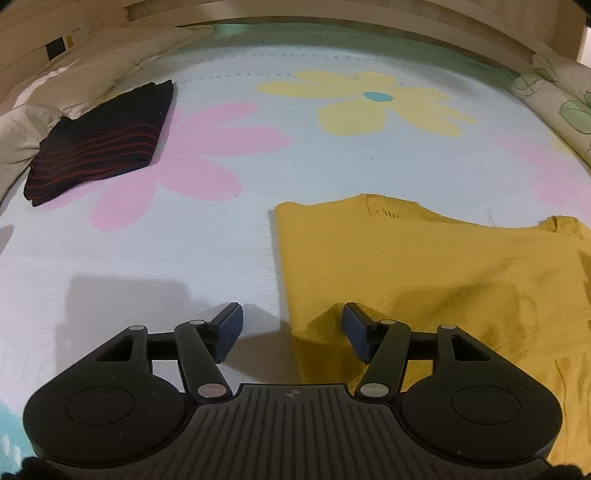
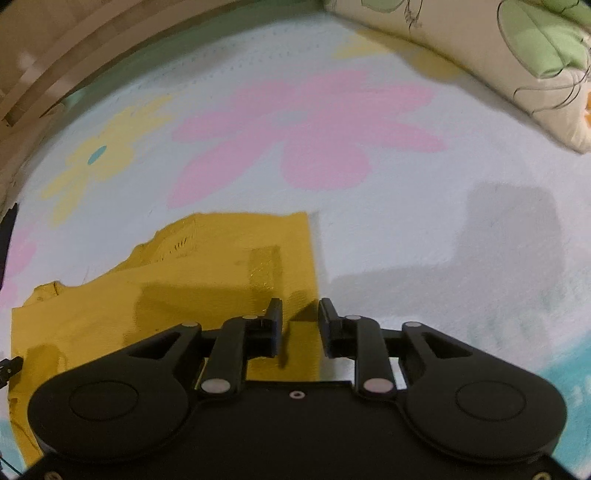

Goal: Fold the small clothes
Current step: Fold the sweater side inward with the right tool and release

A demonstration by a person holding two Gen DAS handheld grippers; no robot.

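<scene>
A mustard-yellow knit garment (image 1: pixel 424 266) lies flat and partly folded on a pale bedsheet with big flowers (image 1: pixel 184 258). My left gripper (image 1: pixel 291 332) hovers over the garment's near left edge, jaws open, nothing between the pads. In the right wrist view the same yellow garment (image 2: pixel 184 288) fills the lower left. My right gripper (image 2: pixel 300 328) sits over its right edge with a narrow gap between the jaws; the cloth lies beneath them, not pinched. A folded black top with red stripes (image 1: pixel 103 144) rests at the far left.
Beige pillows (image 1: pixel 44 110) are piled at the far left behind the striped top. A leaf-print pillow (image 2: pixel 517 66) lies at the far right. A wooden headboard (image 1: pixel 369 14) runs along the back. Flowered sheet shows between the two garments.
</scene>
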